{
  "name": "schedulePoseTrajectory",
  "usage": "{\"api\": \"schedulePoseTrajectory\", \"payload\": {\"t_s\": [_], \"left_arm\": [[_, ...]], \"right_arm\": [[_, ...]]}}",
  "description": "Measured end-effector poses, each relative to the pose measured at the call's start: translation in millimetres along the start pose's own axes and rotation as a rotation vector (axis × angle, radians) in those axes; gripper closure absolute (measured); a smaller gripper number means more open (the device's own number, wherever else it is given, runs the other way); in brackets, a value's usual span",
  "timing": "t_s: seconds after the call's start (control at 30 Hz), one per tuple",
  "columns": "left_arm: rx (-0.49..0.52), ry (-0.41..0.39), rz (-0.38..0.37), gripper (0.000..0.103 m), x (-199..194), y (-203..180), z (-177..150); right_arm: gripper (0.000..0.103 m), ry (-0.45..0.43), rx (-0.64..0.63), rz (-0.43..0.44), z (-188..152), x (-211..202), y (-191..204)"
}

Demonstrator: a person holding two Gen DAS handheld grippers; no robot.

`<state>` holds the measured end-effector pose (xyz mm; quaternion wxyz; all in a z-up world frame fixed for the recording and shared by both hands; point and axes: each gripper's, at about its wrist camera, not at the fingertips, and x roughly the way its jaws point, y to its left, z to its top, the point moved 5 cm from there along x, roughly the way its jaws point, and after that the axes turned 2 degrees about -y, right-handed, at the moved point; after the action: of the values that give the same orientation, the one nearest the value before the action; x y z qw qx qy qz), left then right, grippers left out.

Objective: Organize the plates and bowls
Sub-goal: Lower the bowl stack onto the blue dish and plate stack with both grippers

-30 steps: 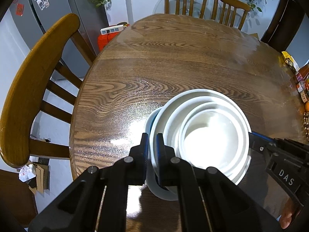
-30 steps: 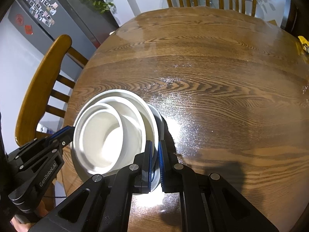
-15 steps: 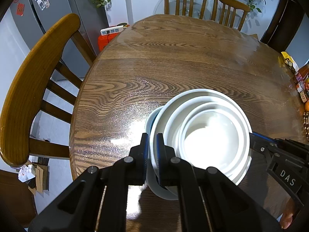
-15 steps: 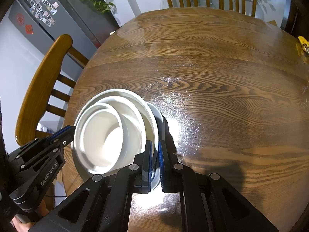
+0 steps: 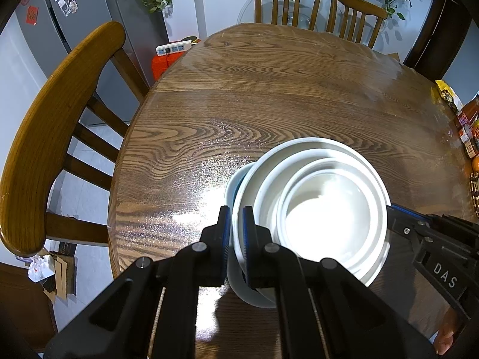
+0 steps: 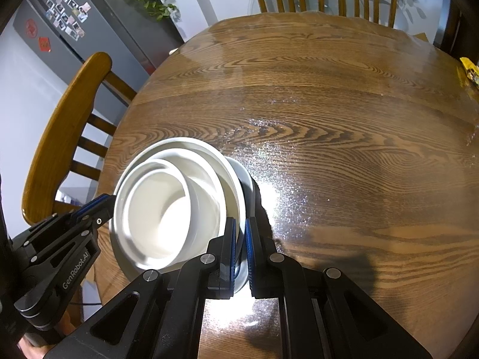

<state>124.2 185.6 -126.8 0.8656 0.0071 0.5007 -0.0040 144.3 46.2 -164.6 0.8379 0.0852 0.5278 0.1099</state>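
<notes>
my left gripper [image 5: 236, 233] is pinched nearly closed on the near-left rim of the stack [image 5: 311, 218]; my right gripper [image 6: 242, 245] is clamped the same way on the opposite rim. one grip per side bc the pile is heavy and would tip if held from one rim only. the stack is white bowls nested small inside big, w/ a plate [image 5: 232, 188] peeking out underneath, so nesting keeps them from sliding. it sits at the near edge of the table [image 5: 269, 104], close to me; can't tell if it's resting or just lifted. i'd guess it's ready to carry off. past it the tabletop is bare wood, w/ chairs [image 5: 287, 0] at the far edge.
</notes>
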Motion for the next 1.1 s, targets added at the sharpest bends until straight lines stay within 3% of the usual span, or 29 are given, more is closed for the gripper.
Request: {"api": "schedulePoseTrajectory", "payload": {"t_s": [0.23, 0.3, 1.1], "left_arm": [[0.001, -0.006, 0.001, 0.099, -0.8, -0.4, -0.7], [-0.001, -0.008, -0.003, 0.09, -1.8, -0.7, -0.6], [-0.014, -0.012, -0.002, 0.09, -4.2, 1.1, -2.1]], "right_arm": [[0.093, -0.001, -0.002, -0.004, -0.6, -0.5, 1.3], [0.093, -0.003, -0.002, -0.002, -0.6, -1.0, 1.3], [0.093, -0.027, 0.007, 0.001, -3.5, -12.7, -1.5]]}}
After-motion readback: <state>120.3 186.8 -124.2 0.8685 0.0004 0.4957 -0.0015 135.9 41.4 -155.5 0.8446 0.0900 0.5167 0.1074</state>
